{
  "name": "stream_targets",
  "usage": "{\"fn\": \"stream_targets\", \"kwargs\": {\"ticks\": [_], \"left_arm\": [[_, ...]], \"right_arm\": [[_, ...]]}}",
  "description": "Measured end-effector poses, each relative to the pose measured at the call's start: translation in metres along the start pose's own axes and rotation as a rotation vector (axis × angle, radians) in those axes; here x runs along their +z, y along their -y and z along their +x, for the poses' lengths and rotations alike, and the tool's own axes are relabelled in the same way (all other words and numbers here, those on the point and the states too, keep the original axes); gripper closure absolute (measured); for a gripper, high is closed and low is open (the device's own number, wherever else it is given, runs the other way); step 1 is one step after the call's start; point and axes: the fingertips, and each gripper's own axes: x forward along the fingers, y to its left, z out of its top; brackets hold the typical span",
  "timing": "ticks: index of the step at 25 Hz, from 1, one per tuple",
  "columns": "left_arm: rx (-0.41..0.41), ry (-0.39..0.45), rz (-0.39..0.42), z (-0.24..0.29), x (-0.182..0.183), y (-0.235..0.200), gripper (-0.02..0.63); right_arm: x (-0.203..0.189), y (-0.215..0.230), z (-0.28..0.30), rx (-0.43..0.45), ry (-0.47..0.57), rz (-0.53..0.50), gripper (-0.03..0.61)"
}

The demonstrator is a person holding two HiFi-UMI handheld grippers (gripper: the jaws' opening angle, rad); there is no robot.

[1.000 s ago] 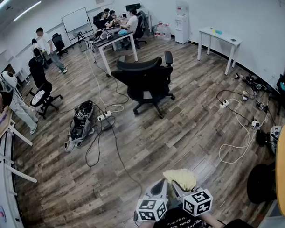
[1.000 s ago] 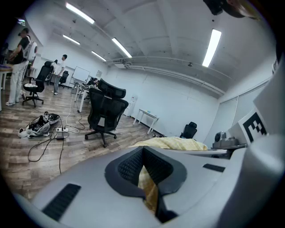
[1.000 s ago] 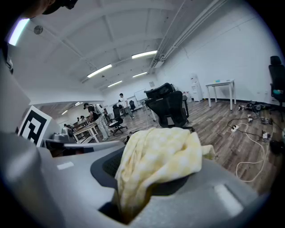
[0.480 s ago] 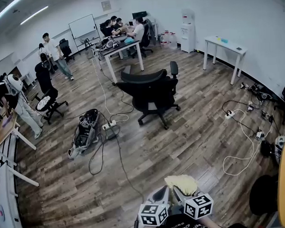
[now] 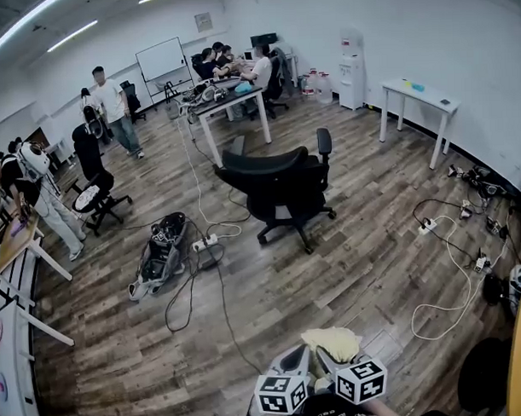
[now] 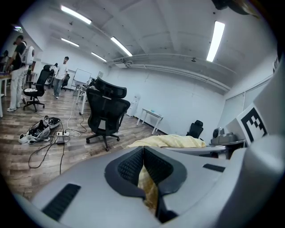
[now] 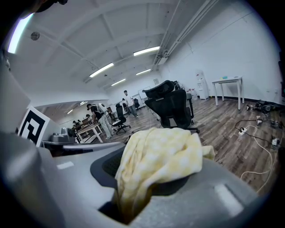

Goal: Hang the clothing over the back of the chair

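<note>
The left gripper point(image 6: 142, 165) has its jaws pressed together on a fold of the yellow checked cloth point(image 6: 149, 189). The right gripper point(image 7: 147, 180) pinches the same cloth point(image 7: 162, 153), which sits in a soft bunch over its jaws. In the head view both grippers are side by side at 6 o'clock, the left gripper point(image 5: 293, 357) just beside the right gripper point(image 5: 331, 357), with the cloth point(image 5: 333, 339) heaped between and in front of them.

The black office chair point(image 5: 281, 187) stands at about 12 o'clock from the grippers. It is nearer and bigger than a second ago, and the cloth looks held the same way. So I think the person is walking the cloth over to the chair, and the hanging is not started yet. The chair is still well apart from the grippers.

A black cable point(image 5: 226, 319) runs over the wood floor point(image 5: 364, 250) at 11 o'clock, and a dark bag point(image 5: 160, 253) lies at 10 o'clock. The way straight ahead looks free, but feet could catch that cable.
</note>
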Motion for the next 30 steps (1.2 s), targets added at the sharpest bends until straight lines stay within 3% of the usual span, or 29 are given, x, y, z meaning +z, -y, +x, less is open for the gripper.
{"fn": "stream_targets", "kwargs": {"ticks": [17,30], "left_arm": [[0.048,0.020,-0.017,0.061,0.013,0.023,0.603],[0.096,0.017,-0.031,0.061,0.011,0.002,0.603]], "right_arm": [[0.022,0.062,0.006,0.061,-0.035,-0.022,0.440],[0.019,0.068,0.022,0.065,-0.062,-0.004,0.440]]}}
